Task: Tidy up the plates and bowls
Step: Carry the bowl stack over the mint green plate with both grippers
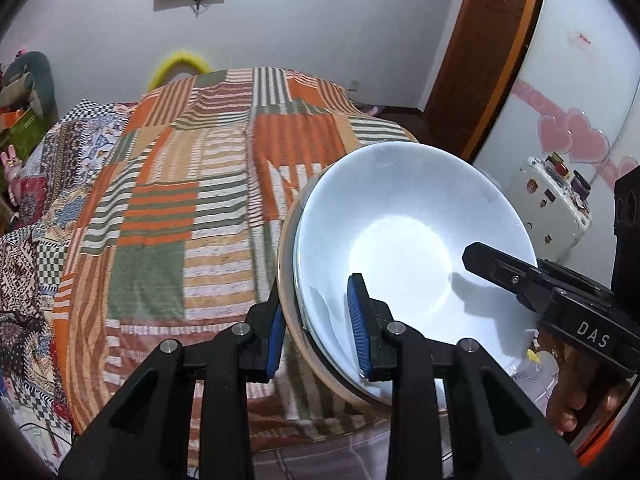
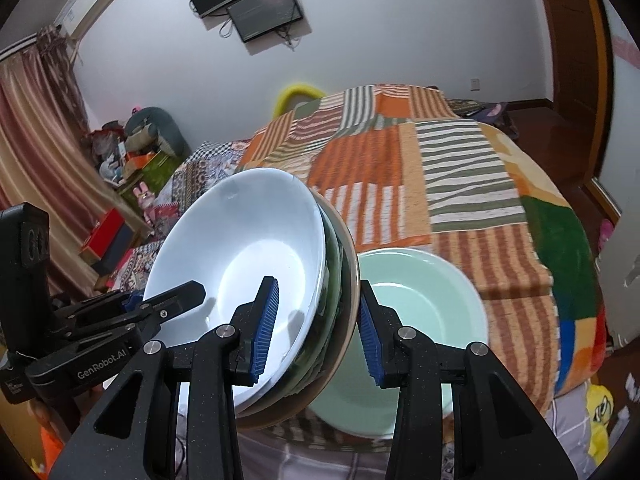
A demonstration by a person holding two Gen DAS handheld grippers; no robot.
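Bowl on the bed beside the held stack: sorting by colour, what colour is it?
Pale mint green bowl, clearest in the right wrist view.

I can't count the dishes nested under the white bowl (image 2: 248, 252). It hides part of the green bowl (image 2: 424, 304) behind, and my right gripper (image 1: 472, 258) runs off frame.

Two wrist fisheyes, each close behind its own fingers, angled down across the patchwork bed (image 1: 192, 184) toward the far wall; shared: white bowl (image 1: 404, 248) between both grippers, bed, yellow ring (image 2: 296, 94), wall screen (image 2: 260, 12).
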